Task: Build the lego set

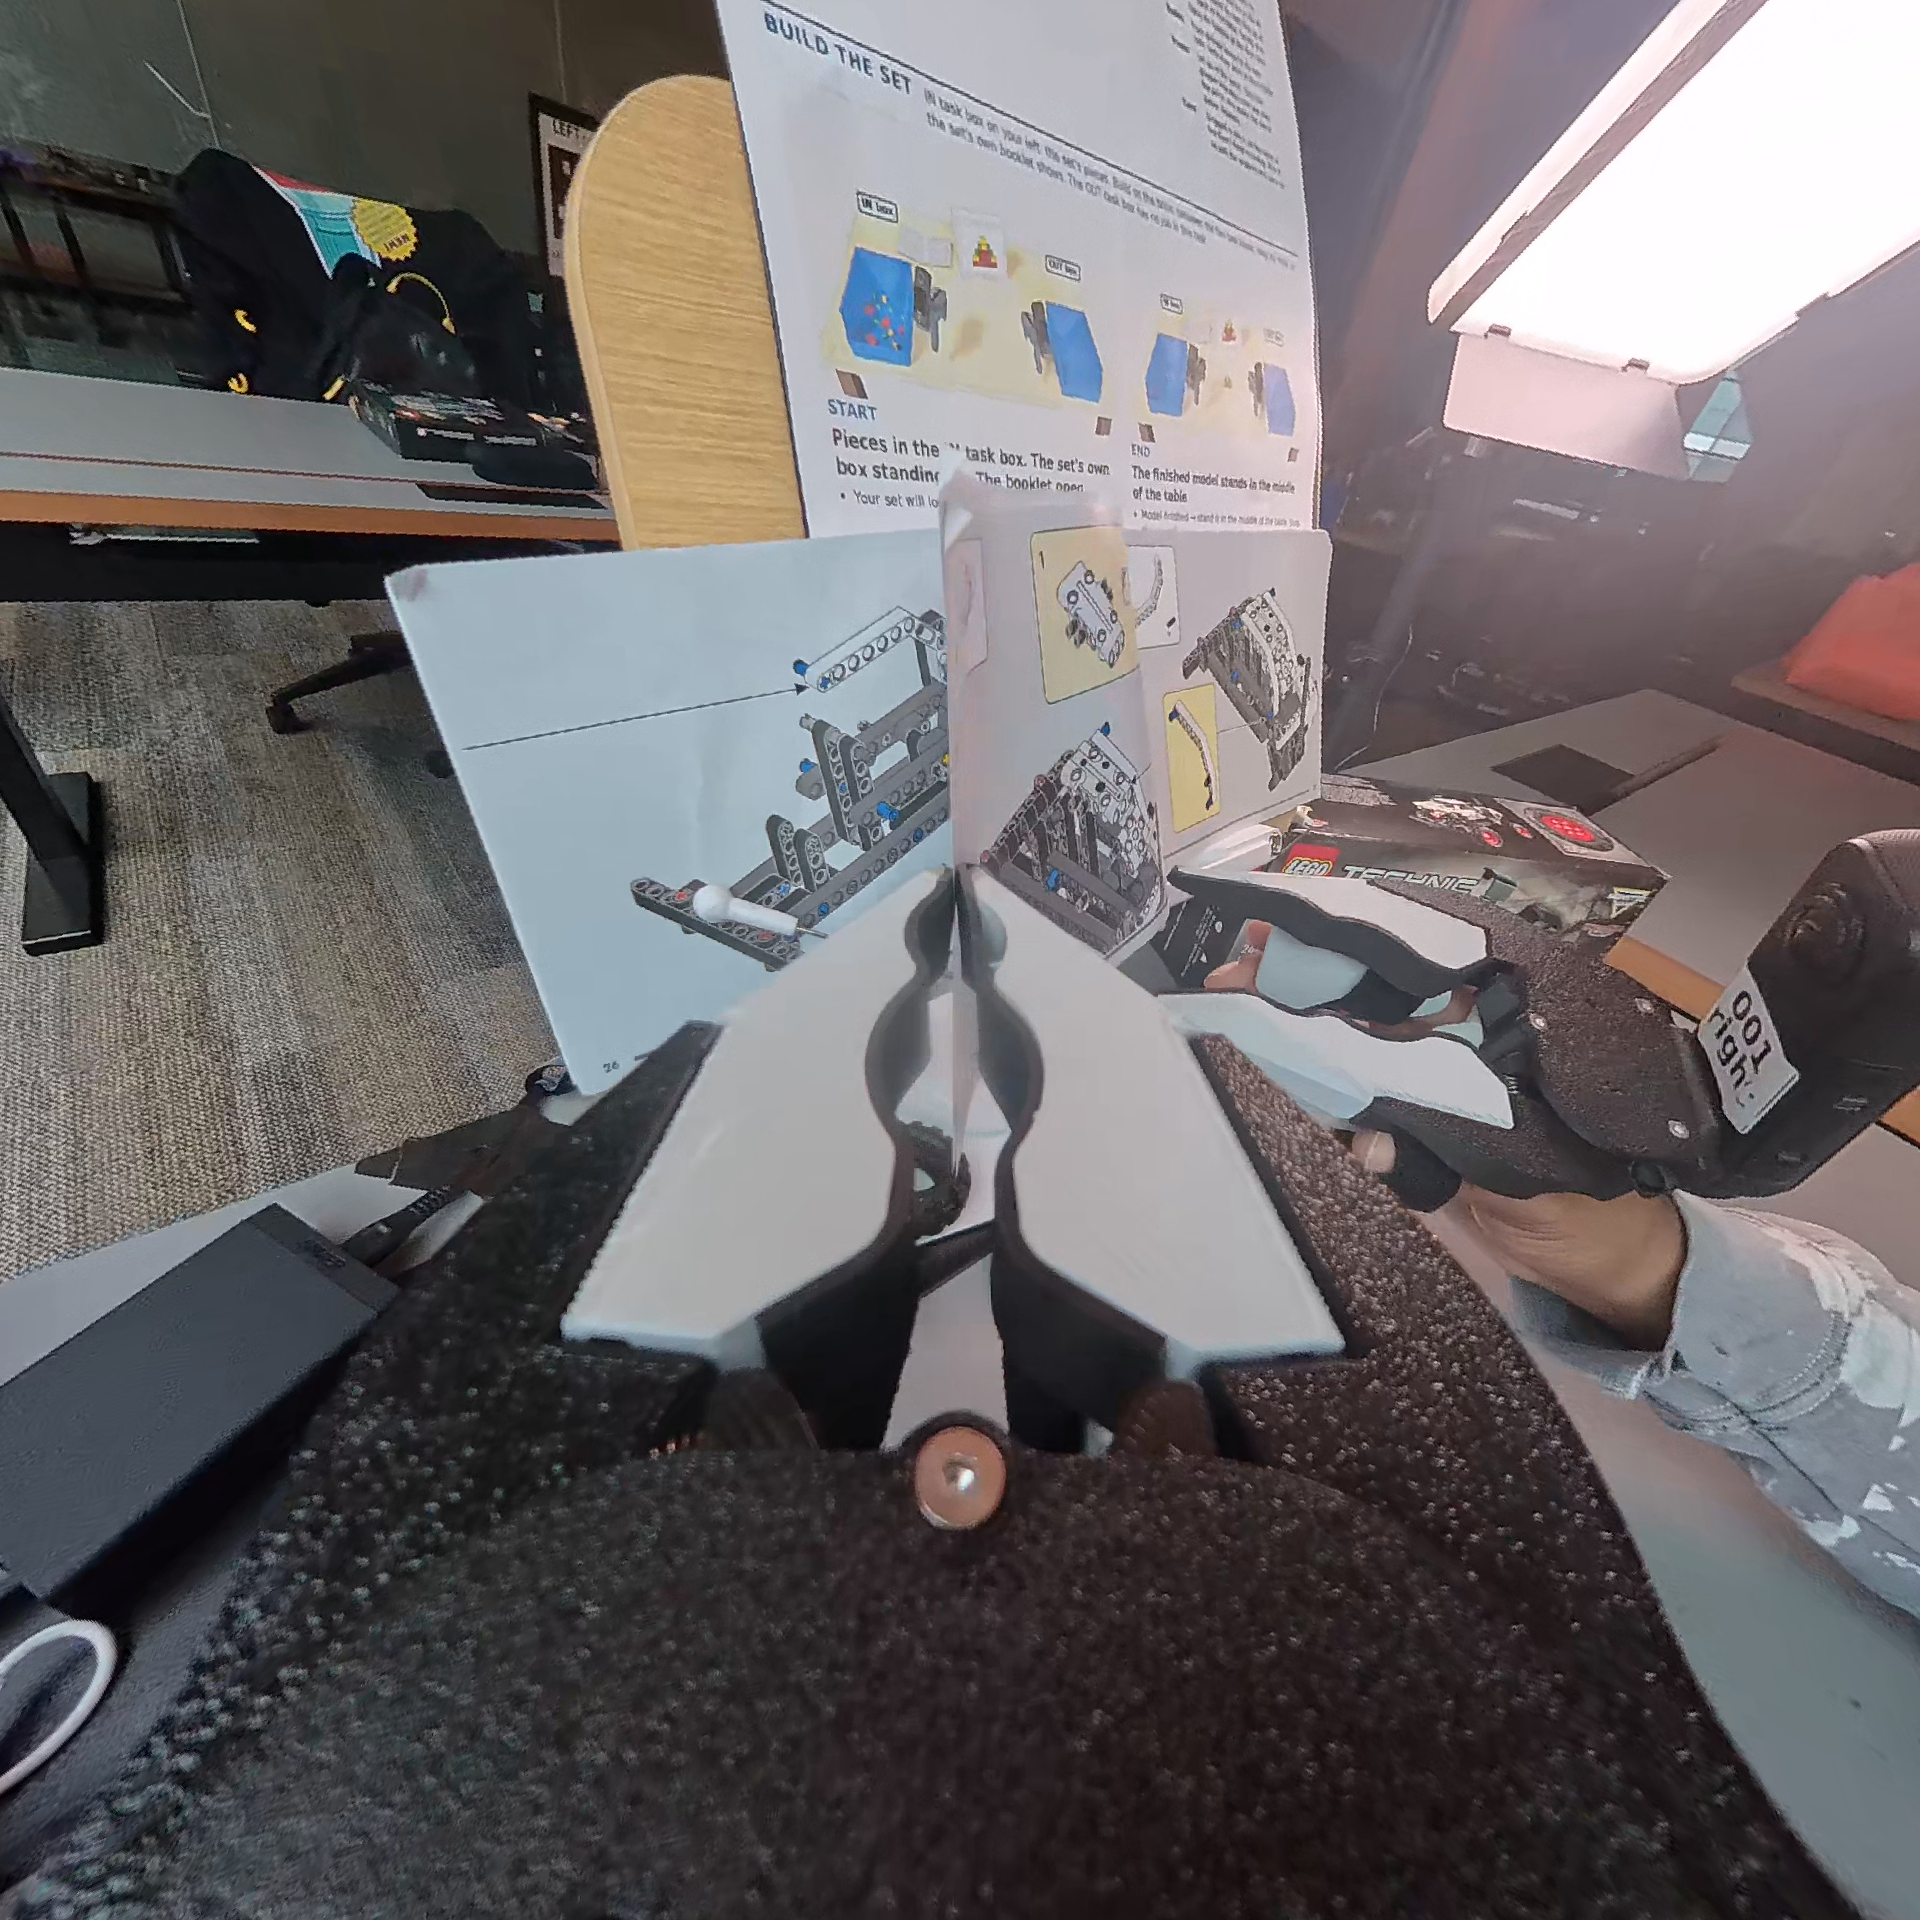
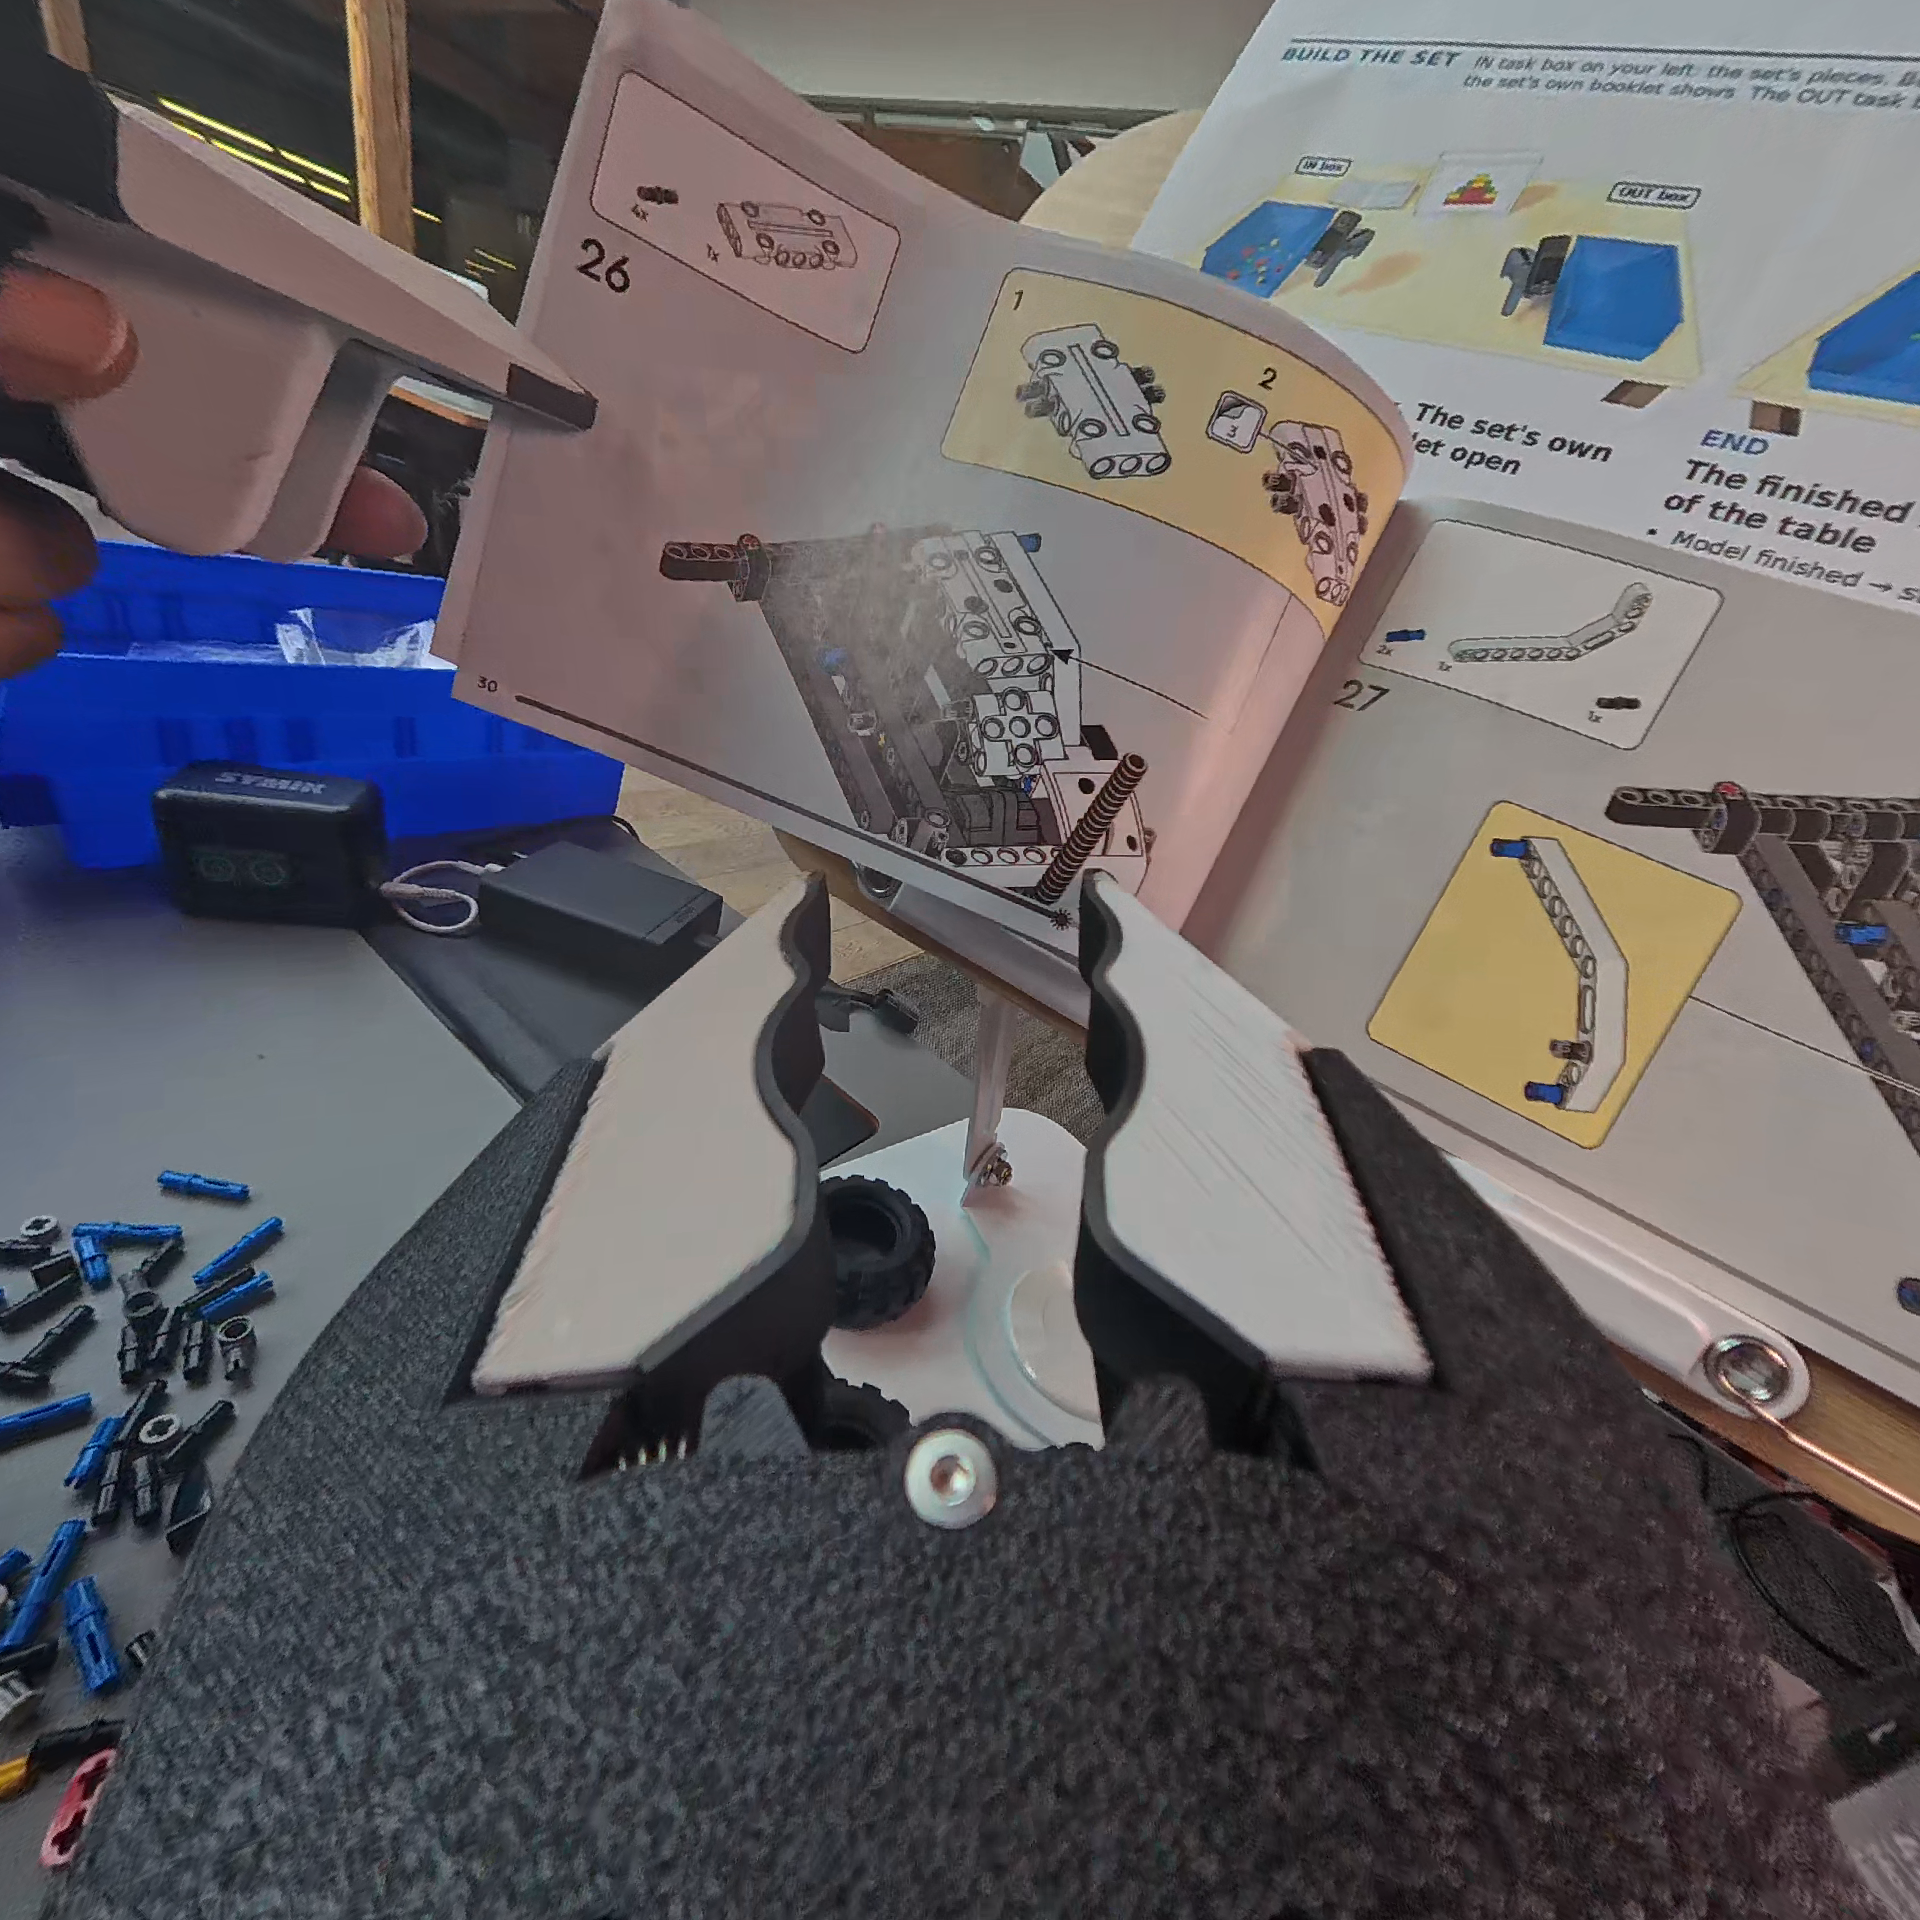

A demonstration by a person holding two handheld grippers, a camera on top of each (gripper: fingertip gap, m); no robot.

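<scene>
Turning a page is the step in hand: your left gripper (image 1: 958, 883) is pinched shut on the edge of one loose page (image 2: 831, 499) of the instruction booklet (image 1: 665, 748), which stands propped open on a stand at the back of the grey table (image 2: 239, 1049), in front of a printed task sheet (image 1: 1018, 260). In the left wrist view the page runs edge-on between the closed fingers; in the right wrist view it arcs over, lifted at its outer edge. Your right gripper (image 2: 951, 914) hangs with its jaws apart and nothing between them, just below the lifted page, over the white base of the stand and a small black tyre (image 2: 873, 1262). Thin paper like this is light and floppy and will likely crease or tear near the spine if pulled hard, so hold it by the free outer edge, as you do, and let it fold over gently. The loose pieces (image 2: 135, 1340), blue pins and black connectors, lie scattered on the table to the left, with a blue bin (image 2: 208, 665) behind them and the set's box (image 1: 1475, 842) to the right of the booklet. Those pieces are small, hard and smooth, so they may skid; grip each across its middle.
</scene>
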